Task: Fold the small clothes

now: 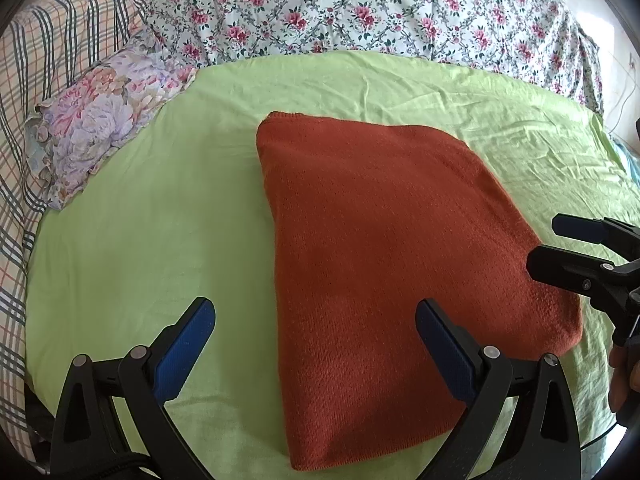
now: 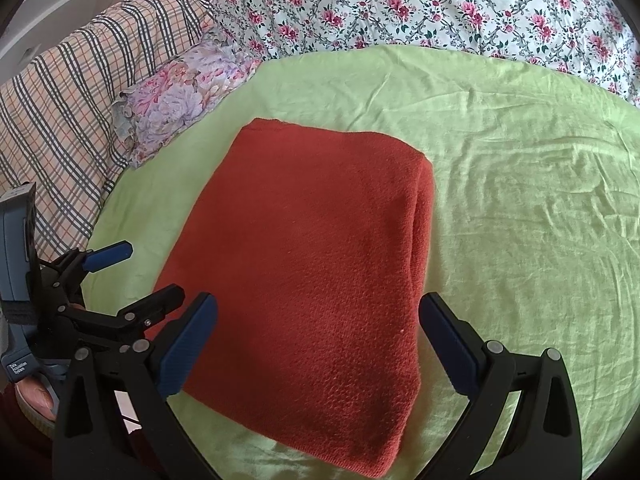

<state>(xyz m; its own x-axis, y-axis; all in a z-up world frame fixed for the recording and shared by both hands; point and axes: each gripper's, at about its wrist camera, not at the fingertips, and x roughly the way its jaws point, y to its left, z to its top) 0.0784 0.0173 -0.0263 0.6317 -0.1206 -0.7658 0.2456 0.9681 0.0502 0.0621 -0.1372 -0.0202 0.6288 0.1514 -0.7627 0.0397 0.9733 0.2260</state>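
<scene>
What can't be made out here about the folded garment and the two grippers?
- Rust-red knit garment: its kind and layer count; the fold hides the inside in both views.
- Its near edge, right wrist view: partly behind the right gripper.
- Left gripper: body cut off by the bottom edge of the left wrist view.
- The green sheet hides the surface beneath.

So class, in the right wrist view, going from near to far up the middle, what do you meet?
Folded rust-red knitted garment → wrinkled light green bedsheet → white quilt with pink flower print.
</scene>
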